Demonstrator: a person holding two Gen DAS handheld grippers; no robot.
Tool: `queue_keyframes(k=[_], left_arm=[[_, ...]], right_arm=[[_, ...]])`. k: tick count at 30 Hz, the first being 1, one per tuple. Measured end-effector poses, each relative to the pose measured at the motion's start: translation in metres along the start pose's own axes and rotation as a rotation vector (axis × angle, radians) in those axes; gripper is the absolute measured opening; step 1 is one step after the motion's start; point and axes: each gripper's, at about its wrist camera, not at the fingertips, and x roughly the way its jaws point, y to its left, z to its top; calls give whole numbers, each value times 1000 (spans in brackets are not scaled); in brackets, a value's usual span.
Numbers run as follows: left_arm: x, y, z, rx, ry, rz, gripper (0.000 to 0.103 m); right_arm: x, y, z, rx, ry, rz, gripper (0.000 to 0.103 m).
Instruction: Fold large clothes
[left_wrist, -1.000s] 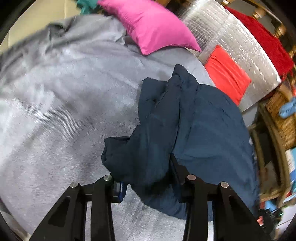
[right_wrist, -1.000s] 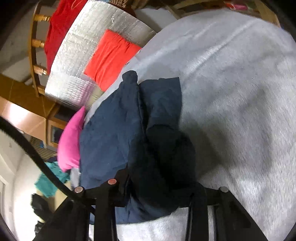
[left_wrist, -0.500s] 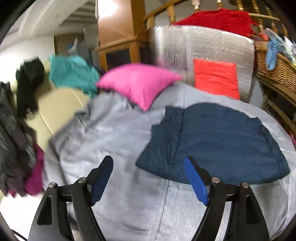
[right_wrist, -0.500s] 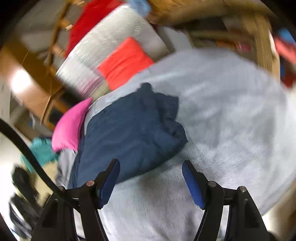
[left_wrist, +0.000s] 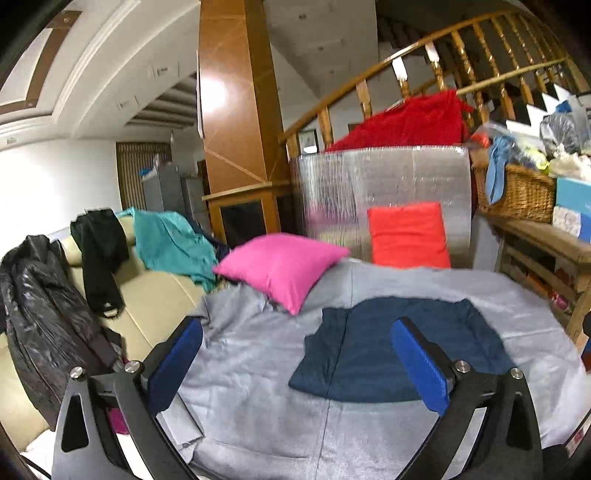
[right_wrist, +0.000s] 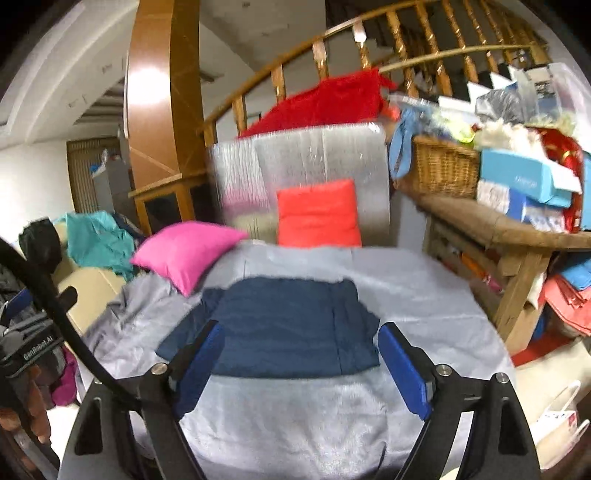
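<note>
With the folded navy-blue fabric garment lying flat mid-frame on the grey cloth-covered bed, the left gripper and right gripper, jaws opening and empty, should pull clear without snagging it.

Even indoor light fills the room, and a bright glare patch sits on the polished wooden pillar. Both views look slightly smeared with motion blur, bend strongly, and go black in the corners.
</note>
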Motion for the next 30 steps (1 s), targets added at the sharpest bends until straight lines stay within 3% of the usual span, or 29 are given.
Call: queue_keyframes(k=[3, 10, 30], left_arm=[[-20, 3, 11, -16, -23, -22, 102], [-47, -1, 23, -6, -80, -21, 103], [-63, -11, 27, 6, -88, -29, 103]], right_arm=[[-23, 2, 7, 57, -53, -6, 102], [-50, 6, 20, 87, -101, -48, 102], [-53, 8, 16, 115, -120, -17, 102]])
